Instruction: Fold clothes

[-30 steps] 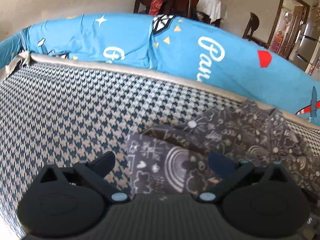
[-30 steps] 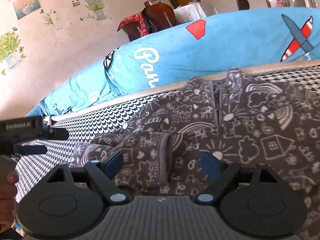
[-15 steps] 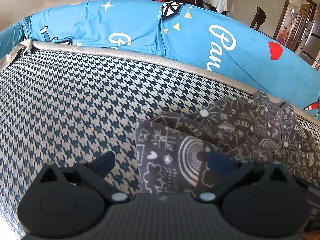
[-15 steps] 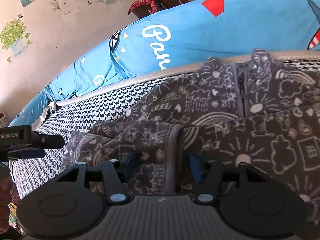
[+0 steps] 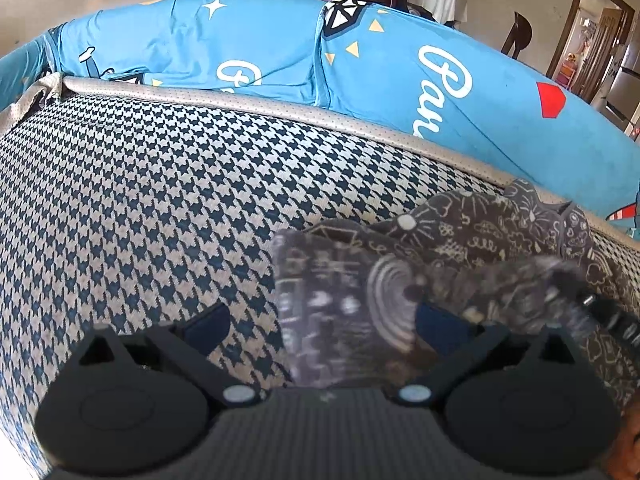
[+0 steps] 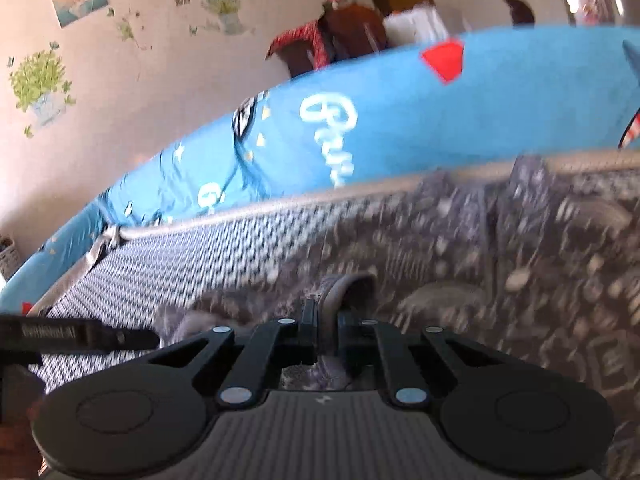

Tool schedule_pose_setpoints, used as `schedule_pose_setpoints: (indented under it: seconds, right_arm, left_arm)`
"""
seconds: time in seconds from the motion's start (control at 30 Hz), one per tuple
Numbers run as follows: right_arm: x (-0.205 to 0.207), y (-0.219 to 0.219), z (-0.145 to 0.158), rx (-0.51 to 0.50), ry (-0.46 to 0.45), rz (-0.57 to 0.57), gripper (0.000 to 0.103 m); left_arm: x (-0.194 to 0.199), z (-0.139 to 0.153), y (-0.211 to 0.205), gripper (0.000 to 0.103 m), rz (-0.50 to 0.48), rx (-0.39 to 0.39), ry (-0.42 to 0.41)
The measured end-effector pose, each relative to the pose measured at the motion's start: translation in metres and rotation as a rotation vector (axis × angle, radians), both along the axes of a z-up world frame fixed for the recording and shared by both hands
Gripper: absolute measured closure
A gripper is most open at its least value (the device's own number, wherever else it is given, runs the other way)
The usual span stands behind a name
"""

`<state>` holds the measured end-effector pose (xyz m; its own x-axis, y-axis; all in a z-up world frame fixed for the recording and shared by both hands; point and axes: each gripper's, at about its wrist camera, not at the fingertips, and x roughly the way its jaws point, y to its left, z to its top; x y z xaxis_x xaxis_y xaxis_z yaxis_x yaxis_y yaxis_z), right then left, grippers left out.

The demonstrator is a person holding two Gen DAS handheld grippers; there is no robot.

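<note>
A grey doodle-print garment (image 6: 520,264) is spread over a houndstooth cushion (image 5: 140,200), filling the right and centre of the right wrist frame. Its ribbed cuff (image 6: 340,286) is pinched between the pressed-together tongs of the right gripper (image 6: 327,336). The left gripper (image 5: 320,320) is held spread wide, low over a folded corner. A blue printed cover (image 5: 280,52) is draped behind.

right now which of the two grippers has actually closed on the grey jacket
The right gripper: its jaws are pinched shut on the grey cuff of the jacket. The left gripper hovers wide open over the fabric.
</note>
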<state>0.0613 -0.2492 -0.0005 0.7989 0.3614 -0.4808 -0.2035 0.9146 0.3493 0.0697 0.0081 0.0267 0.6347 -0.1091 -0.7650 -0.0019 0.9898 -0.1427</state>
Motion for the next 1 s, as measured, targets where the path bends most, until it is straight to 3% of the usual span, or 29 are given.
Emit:
schedule_pose_setpoints:
  seconds: [0.2, 0.43, 0.7, 0.87, 1.0]
  right_arm:
    - [-0.006, -0.031, 0.04, 0.014, -0.124, -0.136, 0.092]
    - [-0.027, -0.086, 0.081, -0.052, -0.257, -0.368, 0.093]
    - [-0.035, -0.127, 0.073, -0.137, -0.146, -0.519, 0.093]
    - [-0.041, -0.14, 0.056, -0.189, -0.085, -0.511, 0.092]
    - [-0.041, -0.149, 0.041, -0.209, 0.028, -0.5, 0.089]
  left_arm:
    - [0.0, 0.003, -0.006, 0.0, 0.001, -0.014, -0.009]
    - [-0.002, -0.001, -0.032, 0.0, -0.05, 0.006, -0.004]
    - [0.0, -0.012, -0.059, 0.0, -0.083, 0.053, 0.013]
    - [0.002, -0.019, -0.07, 0.0, -0.092, 0.076, 0.029]
    - [0.002, -0.02, -0.076, 0.0, -0.091, 0.09, 0.018]
